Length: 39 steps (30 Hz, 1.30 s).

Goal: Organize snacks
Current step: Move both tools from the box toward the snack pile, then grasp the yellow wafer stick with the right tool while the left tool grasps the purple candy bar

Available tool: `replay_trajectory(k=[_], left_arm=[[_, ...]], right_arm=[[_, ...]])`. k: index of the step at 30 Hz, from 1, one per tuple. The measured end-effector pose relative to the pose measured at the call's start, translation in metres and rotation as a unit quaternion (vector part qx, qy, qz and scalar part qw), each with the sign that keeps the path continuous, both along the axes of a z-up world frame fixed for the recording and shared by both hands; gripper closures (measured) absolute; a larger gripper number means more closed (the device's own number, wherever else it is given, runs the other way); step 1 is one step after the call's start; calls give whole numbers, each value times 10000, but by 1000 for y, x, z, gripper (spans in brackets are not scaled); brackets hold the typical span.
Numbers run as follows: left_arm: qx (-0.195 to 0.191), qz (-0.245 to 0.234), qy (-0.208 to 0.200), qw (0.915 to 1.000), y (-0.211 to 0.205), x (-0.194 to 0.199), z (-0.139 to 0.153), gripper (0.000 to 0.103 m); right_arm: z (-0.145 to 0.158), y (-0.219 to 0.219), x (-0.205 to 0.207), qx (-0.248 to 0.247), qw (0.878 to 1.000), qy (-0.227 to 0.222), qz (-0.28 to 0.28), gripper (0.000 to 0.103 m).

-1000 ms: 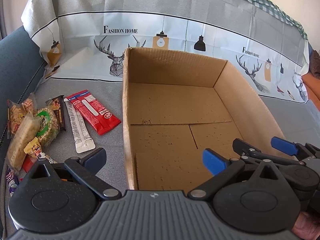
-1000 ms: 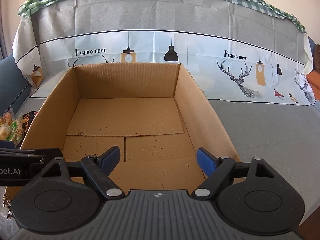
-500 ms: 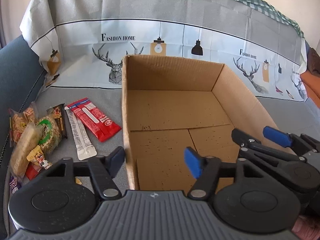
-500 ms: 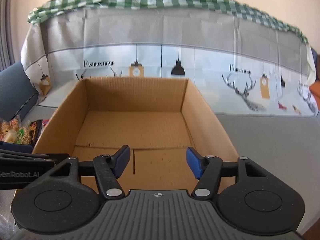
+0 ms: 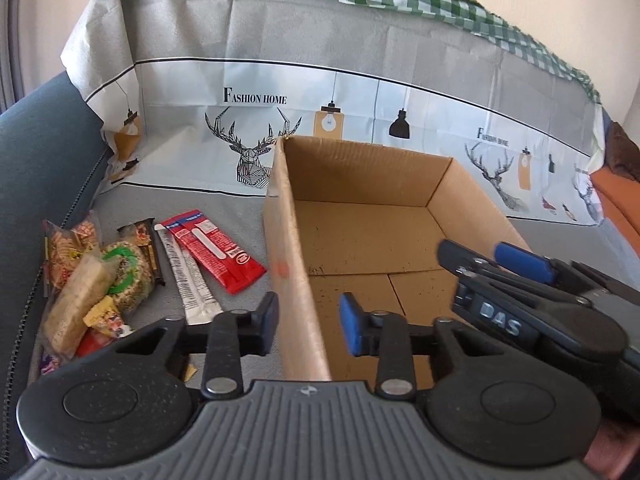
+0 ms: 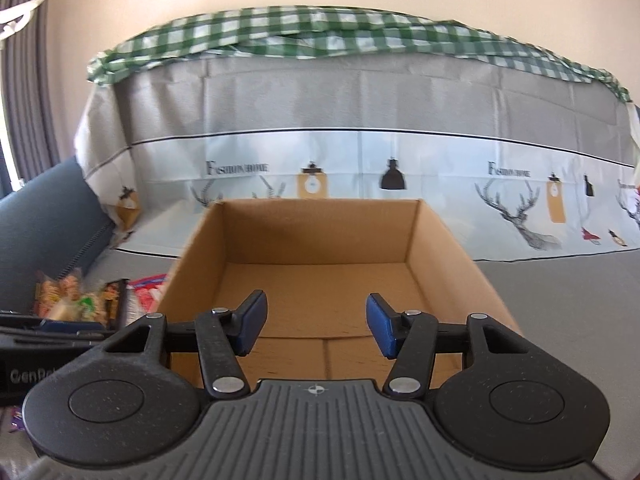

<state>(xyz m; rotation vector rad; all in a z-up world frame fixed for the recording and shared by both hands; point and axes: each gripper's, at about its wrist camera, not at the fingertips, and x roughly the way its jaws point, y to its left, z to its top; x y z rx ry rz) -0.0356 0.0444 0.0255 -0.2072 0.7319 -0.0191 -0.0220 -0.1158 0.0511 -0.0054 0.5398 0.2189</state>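
Cardboard box wall between closing tongs

Cardboard box [image 5: 360, 216] sits open on grey cloth, its left wall between the left tongs [image 5: 308, 322], whose jaws are closing; whether the pads touch it cannot be told. Snacks [image 5: 96, 280] lie just left of the box: a red sachet [image 5: 214, 250], a white stick pack [image 5: 188, 280], lettering unreadable. Right tongs [image 6: 314, 328], marked "DAS", are closing on nothing. Behind, a cover [image 5: 256, 98] reads "FASHION HOME".

"FASHION HOME" on the printed cloth [image 5: 256, 98]; "DAS" on the right gripper [image 5: 498, 320].
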Motion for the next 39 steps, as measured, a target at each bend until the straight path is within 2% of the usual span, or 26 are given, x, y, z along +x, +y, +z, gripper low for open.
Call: replay_trajectory(k=[1,3,6,7,8,10,11,13,15,16,18,19,21,22,24,26,28,30,35,39], left_arm=[[51,-68,-15,10000,6,-4,5,79],[87,-155,-94,9998,24,-11,19,82],[379,-187,-295,9987,55,-25,31,83],[431,-109,-286,9986,67,-29,31,83],[378,5,-239,9990,81,-32,28,83],[144,330,-82,9993,110,-39,14,83],[41,545,32,9985,124,-41,6,83],[-107,1001,220,9947,143,-47,-16,83],[-238,1369,453,9893,154,-54,-41,83],[-366,1542,806,9841,162,-51,-45,83],[-32,1707,536,9839,161,-56,-39,78],[205,1794,578,9819,158,-55,-39,76],[538,1817,802,9786,155,-50,-40,74],[553,1820,894,9777,156,-48,-42,72],[543,1948,1157,9725,162,-42,-48,67],[510,2150,1421,9649,169,-38,-55,63],[455,2310,1689,9571,173,-35,-61,56],[306,2389,1922,9513,180,-29,-71,54],[109,2311,2252,9464,190,-28,-81,55],[-22,2214,2383,9456,193,-28,-86,54]], right_arm=[[1,5,-1,7,10000,-14,33,46],[3,15,-4,87,9999,-21,117,46],[6,32,-6,286,9990,-24,338,54],[6,39,-8,333,9985,-30,440,62],[6,46,-10,387,9976,-41,577,75],[6,61,-13,505,9942,-49,948,89],[5,69,-15,556,9919,-47,1139,91],[4,88,-20,557,9871,-68,1501,91],[4,104,-24,605,9799,98,1896,91],[-4,116,-25,525,9770,172,2059,91],[-13,134,-25,417,9718,356,2295,90],[-19,144,-26,334,9689,457,2409,90],[-30,163,-21,129,9651,640,2536,89],[-35,171,-18,38,9635,730,2575,86],[-43,183,-12,-90,9616,902,2590,75],[-53,194,-5,-341,9634,938,2487,59],[-60,198,-2,-466,9617,1037,2493,57],[-68,205,4,-538,9583,1183,2545,55],[-98,215,20,-734,9489,1610,2614,54],[-105,219,19,-898,9470,1640,2611,55]])
